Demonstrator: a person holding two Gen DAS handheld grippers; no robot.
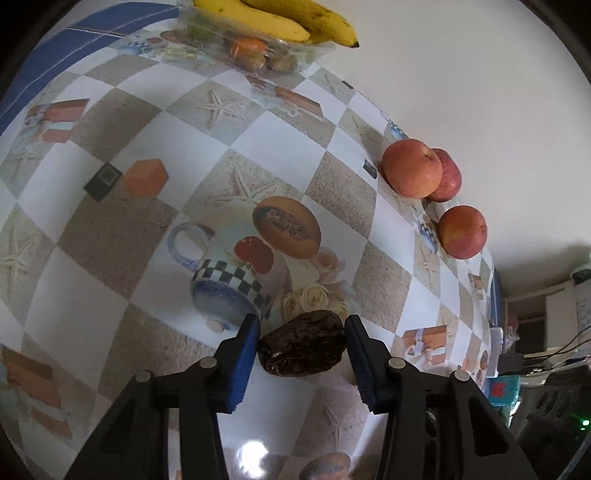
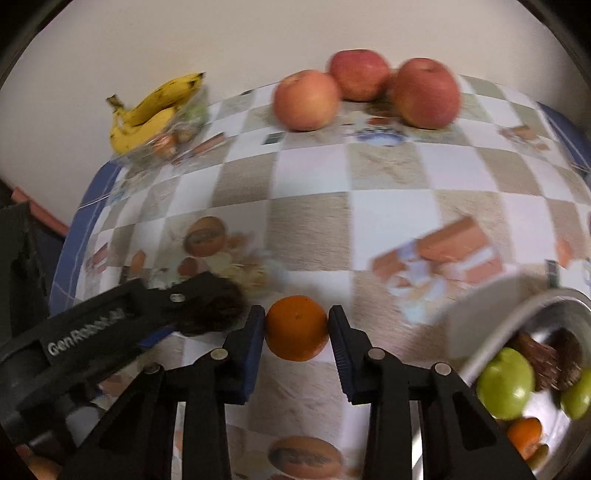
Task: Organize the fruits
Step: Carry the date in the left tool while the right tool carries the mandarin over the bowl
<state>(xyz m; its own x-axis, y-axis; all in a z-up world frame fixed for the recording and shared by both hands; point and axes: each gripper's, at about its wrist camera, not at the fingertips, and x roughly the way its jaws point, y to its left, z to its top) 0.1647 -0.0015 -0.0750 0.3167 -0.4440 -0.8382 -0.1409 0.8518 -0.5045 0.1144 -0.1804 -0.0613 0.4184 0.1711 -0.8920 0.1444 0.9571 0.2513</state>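
Note:
My left gripper (image 1: pixel 301 341) is shut on a dark brown wrinkled date (image 1: pixel 302 343) just above the patterned tablecloth (image 1: pixel 110 236); it also shows at the left of the right wrist view (image 2: pixel 218 308). My right gripper (image 2: pixel 296 326) is shut on a small orange (image 2: pixel 296 328) above the cloth. Three red apples (image 1: pixel 412 168) (image 2: pixel 306 99) sit at the table's far edge by the wall. Two bananas (image 1: pixel 284 18) (image 2: pixel 151 114) lie on a clear container with small fruit inside.
A metal bowl (image 2: pixel 491 332) at the lower right of the right wrist view holds green apples (image 2: pixel 506 382), an orange and brown fruit. The white wall (image 1: pixel 461 74) runs behind the table. Clutter and cables (image 1: pixel 546 354) lie beyond the table's right end.

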